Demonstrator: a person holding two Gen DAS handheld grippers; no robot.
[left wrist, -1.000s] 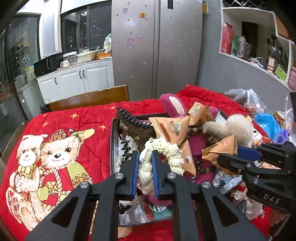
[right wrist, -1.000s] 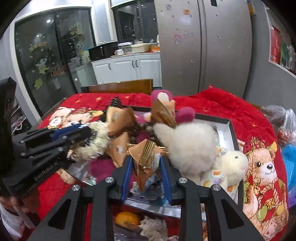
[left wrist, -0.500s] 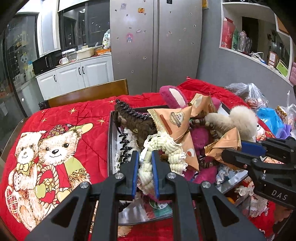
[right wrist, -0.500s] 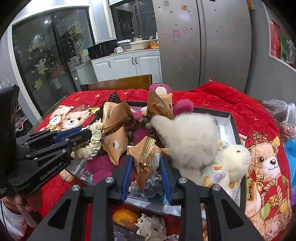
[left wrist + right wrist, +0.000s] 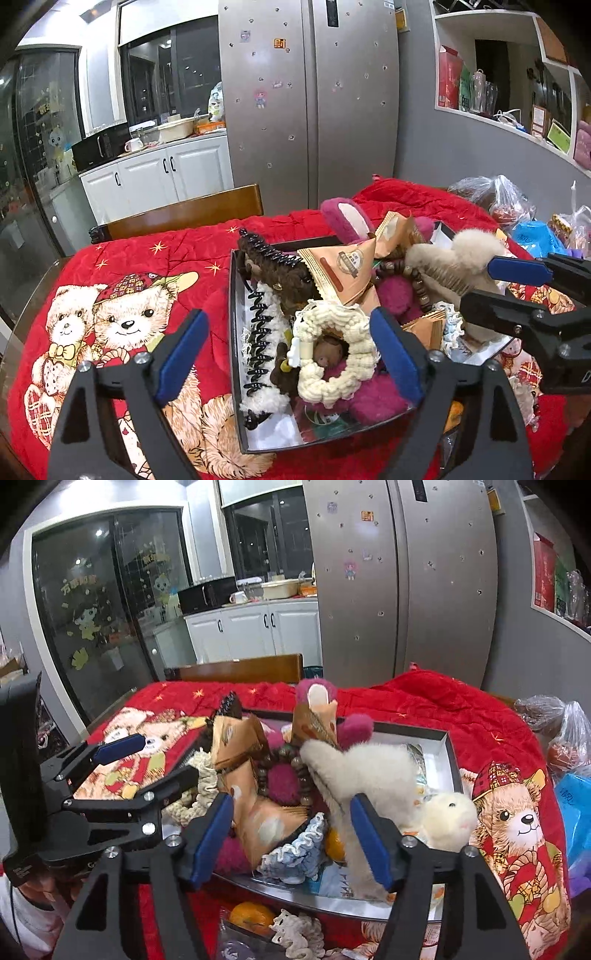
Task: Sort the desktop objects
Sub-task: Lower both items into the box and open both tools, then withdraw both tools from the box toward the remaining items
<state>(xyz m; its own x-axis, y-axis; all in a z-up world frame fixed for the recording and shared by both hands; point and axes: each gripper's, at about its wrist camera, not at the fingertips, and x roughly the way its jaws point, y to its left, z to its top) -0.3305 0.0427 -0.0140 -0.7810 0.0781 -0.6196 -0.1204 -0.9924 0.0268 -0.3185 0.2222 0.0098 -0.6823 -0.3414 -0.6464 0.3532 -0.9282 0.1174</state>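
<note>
A black tray (image 5: 233, 332) on the red quilt is piled with small things. My left gripper (image 5: 291, 350) is open, its jaws either side of a cream knitted scrunchie (image 5: 334, 350) that lies on the pile. My right gripper (image 5: 291, 840) is open around a tan snack packet (image 5: 264, 818) that lies blurred on the pile, above a blue-white frilly scrunchie (image 5: 295, 847). The right gripper also shows in the left wrist view (image 5: 517, 284); the left one shows in the right wrist view (image 5: 147, 760). A black comb clip (image 5: 260, 339), wooden beads (image 5: 299, 771) and a fluffy white clip (image 5: 365, 771) lie in the tray.
A pink plush toy (image 5: 349, 218) stands at the tray's back. A small white plush (image 5: 448, 818) lies at its right. Plastic bags (image 5: 498, 199) sit far right. A wooden chair back (image 5: 184, 214) borders the far table edge. An orange (image 5: 247, 915) lies below the tray's near side.
Both grippers have opened. The left let go of the cream scrunchie and the right let go of the tan packet; both now lie on the pile.
</note>
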